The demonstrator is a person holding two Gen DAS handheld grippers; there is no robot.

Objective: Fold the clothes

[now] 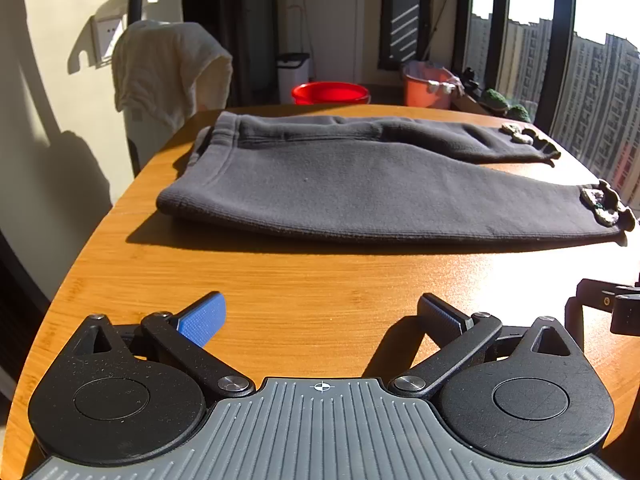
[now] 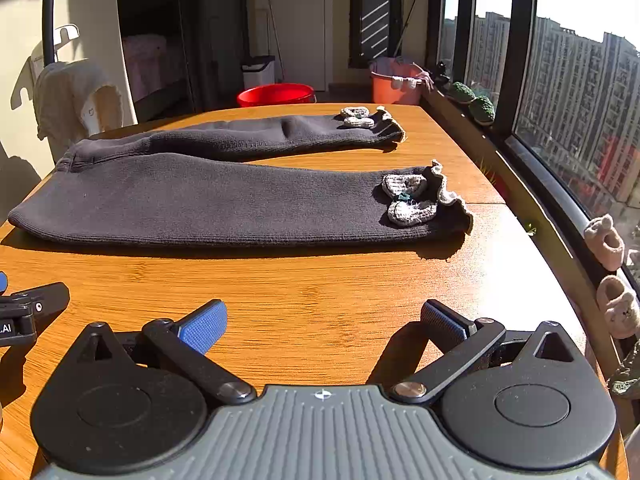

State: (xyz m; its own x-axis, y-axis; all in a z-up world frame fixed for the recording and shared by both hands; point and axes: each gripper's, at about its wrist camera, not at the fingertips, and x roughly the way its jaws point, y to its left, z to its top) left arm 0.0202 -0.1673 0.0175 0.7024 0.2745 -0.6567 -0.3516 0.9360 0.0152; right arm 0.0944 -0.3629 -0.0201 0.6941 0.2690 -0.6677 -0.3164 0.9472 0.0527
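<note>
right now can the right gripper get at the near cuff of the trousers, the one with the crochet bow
Probably yes. The right gripper is open and empty, and only bare wooden table lies between it and the near cuff of the dark grey trousers. The cuff lies flat ahead, slightly right.

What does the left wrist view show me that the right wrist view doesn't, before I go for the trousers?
Only the left wrist view: the trousers' waistband seen clearly at the table's left edge, and the wall socket.

Only the right wrist view: the window ledge along the table's right side, with fuzzy slippers on it, and the crochet bow on the near cuff in detail.

Both: dark grey trousers lying flat on the wooden table, legs pointing right, untouched; red basin; left gripper and right gripper open, empty.
</note>
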